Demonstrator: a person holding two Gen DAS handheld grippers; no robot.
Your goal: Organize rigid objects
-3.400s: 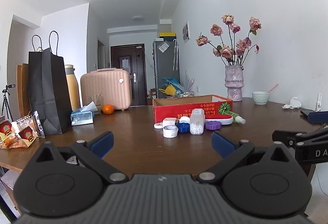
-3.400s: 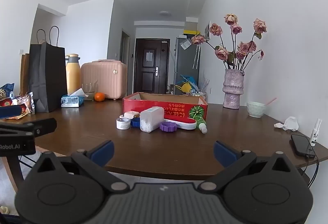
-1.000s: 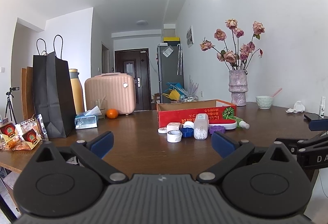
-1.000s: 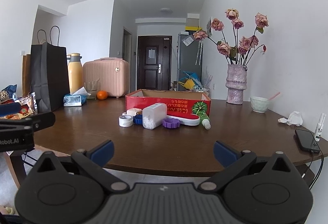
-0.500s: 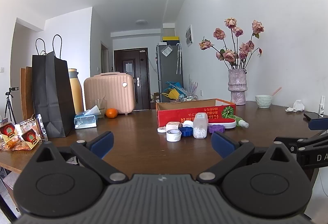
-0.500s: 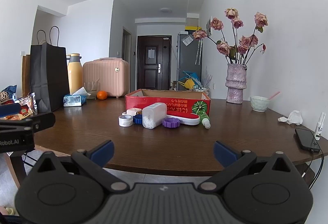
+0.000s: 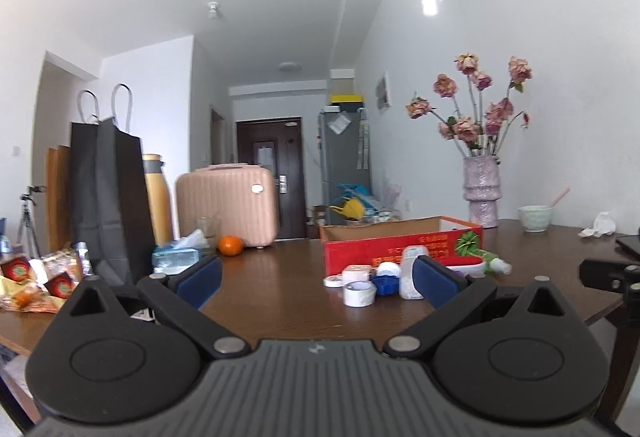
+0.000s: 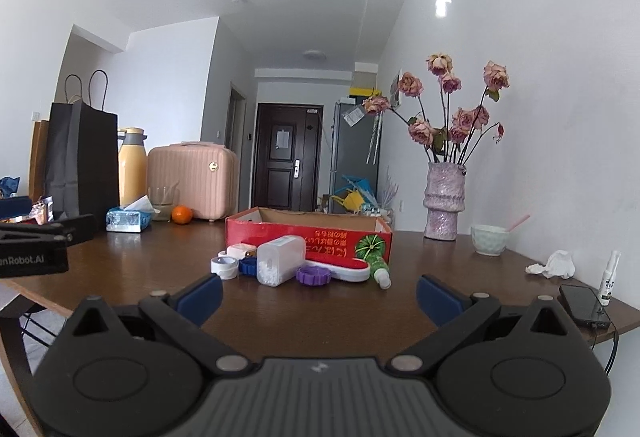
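Note:
A red cardboard box [image 8: 312,235] [image 7: 394,243] stands open-topped mid-table. In front of it lie a clear container of white pellets [image 8: 280,264] [image 7: 409,273], a white tape roll [image 8: 224,267] [image 7: 359,293], a blue cap [image 8: 248,267] [image 7: 385,285], a purple lid [image 8: 314,275], a red-and-white flat item [image 8: 340,269] and a green bottle [image 8: 376,266]. My left gripper [image 7: 316,279] is open and empty, short of the pile. My right gripper [image 8: 320,295] is open and empty, short of the pile.
On the brown table [image 8: 160,261]: a black paper bag [image 7: 106,193], pink case [image 7: 228,205], orange [image 7: 231,245], tissue pack [image 7: 176,259], snack packets [image 7: 36,281], flower vase [image 8: 444,205], bowl [image 8: 490,239], crumpled tissue [image 8: 554,265], phone [image 8: 584,305], small spray bottle [image 8: 610,279].
Both grippers have moved forward toward the pile, which now looks larger. The left view has shifted so the pile sits further right. Both stay open.

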